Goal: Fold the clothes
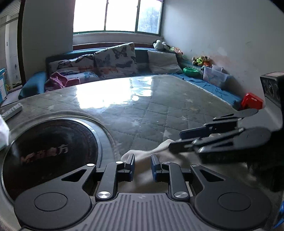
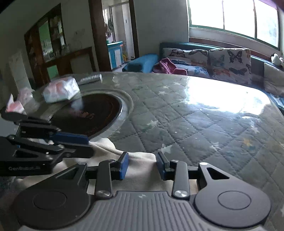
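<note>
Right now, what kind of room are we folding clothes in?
Most likely a lived-in family living room. A sofa with butterfly-print cushions runs under a big window, stuffed toys sit along the wall, and the cream garment lies on a quilt-covered table with a built-in round cooktop.

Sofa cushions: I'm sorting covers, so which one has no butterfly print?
The plain grey cushion at the sofa's right end, beside the soft toys; the other cushions carry butterflies.
</note>
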Available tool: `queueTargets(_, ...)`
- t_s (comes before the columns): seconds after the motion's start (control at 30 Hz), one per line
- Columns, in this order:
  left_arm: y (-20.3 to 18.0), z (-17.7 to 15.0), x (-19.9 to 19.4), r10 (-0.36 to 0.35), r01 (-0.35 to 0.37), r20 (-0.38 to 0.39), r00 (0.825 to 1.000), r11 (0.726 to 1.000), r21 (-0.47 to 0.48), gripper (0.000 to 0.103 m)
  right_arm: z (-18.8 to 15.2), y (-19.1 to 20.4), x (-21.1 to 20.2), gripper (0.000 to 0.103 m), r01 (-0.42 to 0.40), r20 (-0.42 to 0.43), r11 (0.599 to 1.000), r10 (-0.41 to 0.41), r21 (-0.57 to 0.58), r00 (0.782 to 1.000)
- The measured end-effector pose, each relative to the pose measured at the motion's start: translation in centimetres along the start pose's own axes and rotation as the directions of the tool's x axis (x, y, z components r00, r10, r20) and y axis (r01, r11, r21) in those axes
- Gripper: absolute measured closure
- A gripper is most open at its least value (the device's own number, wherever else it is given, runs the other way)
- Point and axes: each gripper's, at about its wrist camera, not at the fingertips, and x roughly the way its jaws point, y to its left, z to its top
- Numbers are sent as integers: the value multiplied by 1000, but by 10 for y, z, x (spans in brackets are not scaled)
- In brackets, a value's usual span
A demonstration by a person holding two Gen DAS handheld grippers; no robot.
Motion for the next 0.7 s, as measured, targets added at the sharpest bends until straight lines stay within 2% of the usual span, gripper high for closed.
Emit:
queueTargets(0.13,6,1,20,16,-16,-36,999,1000,-11,79,-5,-5,13,68,6,-12,999,-6,38,1000)
queueTargets(0.23,7,-2,20,7,-8,-28,1000,1000,-17,78,-4,-5,3,68,0,21,998,-1,56,1000)
queueTargets(0.43,14,-2,15,3,-4,-11,1000,999,-53,73,-11,6,-14,68,-36,25,999,35,11,999)
queueTargets(0.6,17,-2,-4,41,-39,14,999,997,-69,75,-15,17,-21,68,0,39,999,2,-52,999)
queueTargets(0.7,15,-7,-25,40,-36,43,998,996,-76,75,-14,25,-34,68,-36,59,997,40,-65,997)
